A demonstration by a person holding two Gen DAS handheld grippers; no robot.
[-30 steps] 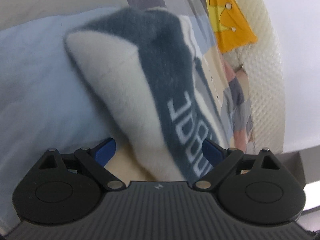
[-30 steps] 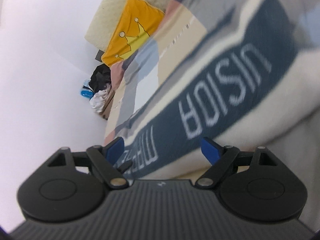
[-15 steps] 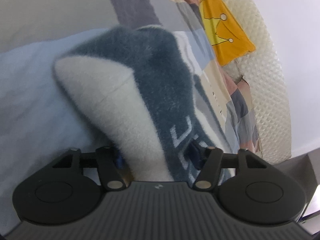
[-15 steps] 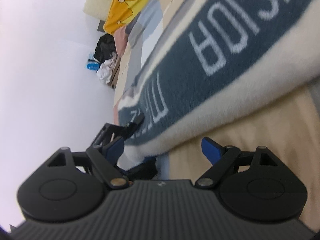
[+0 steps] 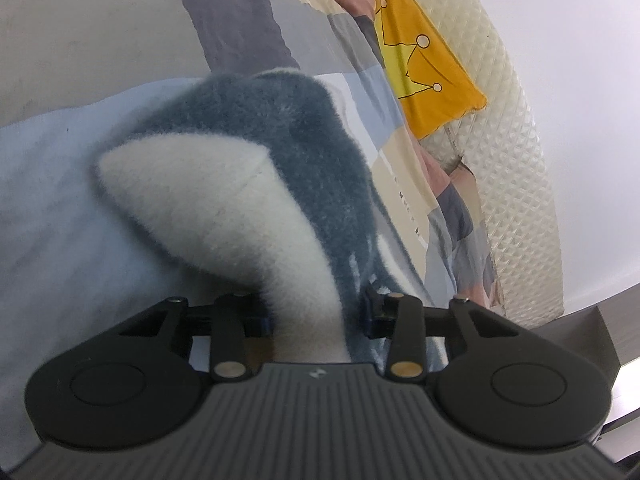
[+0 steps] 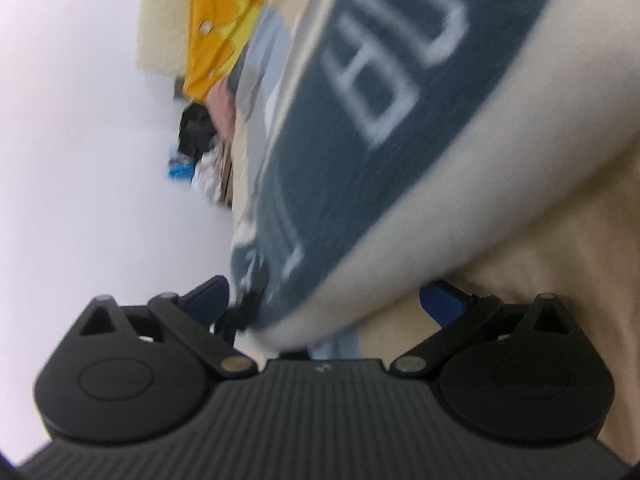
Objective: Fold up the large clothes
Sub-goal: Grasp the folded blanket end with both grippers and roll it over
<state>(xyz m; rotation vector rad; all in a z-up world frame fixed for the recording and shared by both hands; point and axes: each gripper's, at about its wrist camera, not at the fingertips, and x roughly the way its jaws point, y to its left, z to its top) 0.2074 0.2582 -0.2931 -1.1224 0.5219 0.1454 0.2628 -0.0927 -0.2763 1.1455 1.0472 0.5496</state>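
Observation:
A fluffy garment in cream and slate blue with white lettering lies on a bed. In the left wrist view its bunched edge [image 5: 248, 200] rises between the fingers, and my left gripper [image 5: 316, 320] is shut on it. In the right wrist view the same garment [image 6: 400, 140] fills the frame, blurred. Its cream hem runs between the blue pads [image 6: 444, 300] of my right gripper [image 6: 324, 304], which stands open around the hem without pinching it.
The bed carries a patchwork sheet [image 5: 248, 24] in grey, beige, pink and pale blue. A yellow crown cushion [image 5: 424, 68] leans on a cream quilted headboard [image 5: 516, 160]. A white wall and a pile of dark and white items [image 6: 200, 148] are beside the bed.
My left gripper has closed on the garment's bunched edge. My right gripper has moved in along the hem, stayed open, and its view has tilted and blurred.

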